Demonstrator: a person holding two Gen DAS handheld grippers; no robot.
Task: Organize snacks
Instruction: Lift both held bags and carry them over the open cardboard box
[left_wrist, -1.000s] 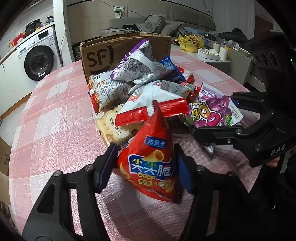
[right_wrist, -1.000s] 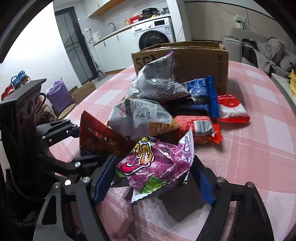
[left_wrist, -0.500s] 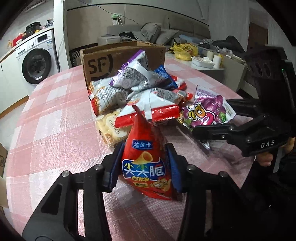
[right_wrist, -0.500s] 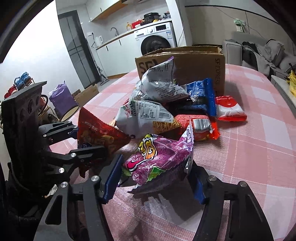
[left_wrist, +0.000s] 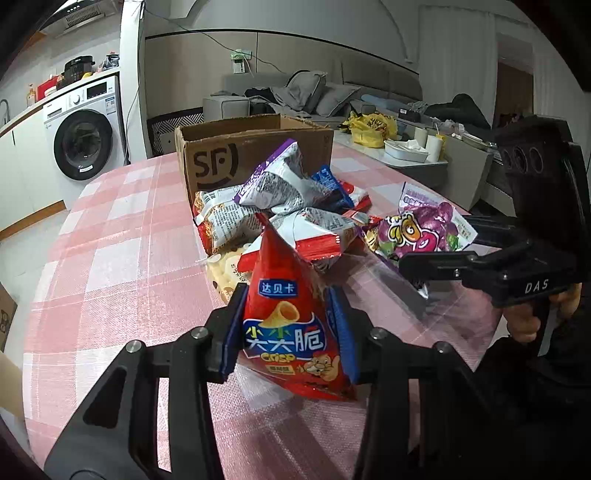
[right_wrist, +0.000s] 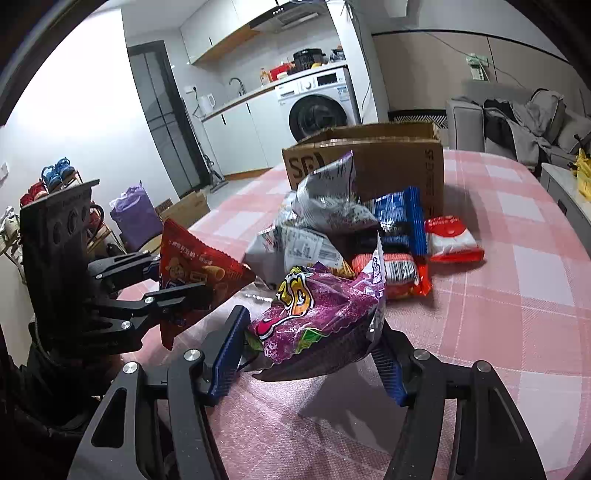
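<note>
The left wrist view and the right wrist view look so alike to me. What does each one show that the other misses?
Only the left wrist view shows the front of the red cone-snack bag squeezed in the left tongs, and a yellow bag on a far counter.

Only the right wrist view shows the small red-and-white packet, the shoes on a rack and the kettle.

Both show the cardboard box, the snack pile, the purple bag in the right tongs and the washing machine.
</note>
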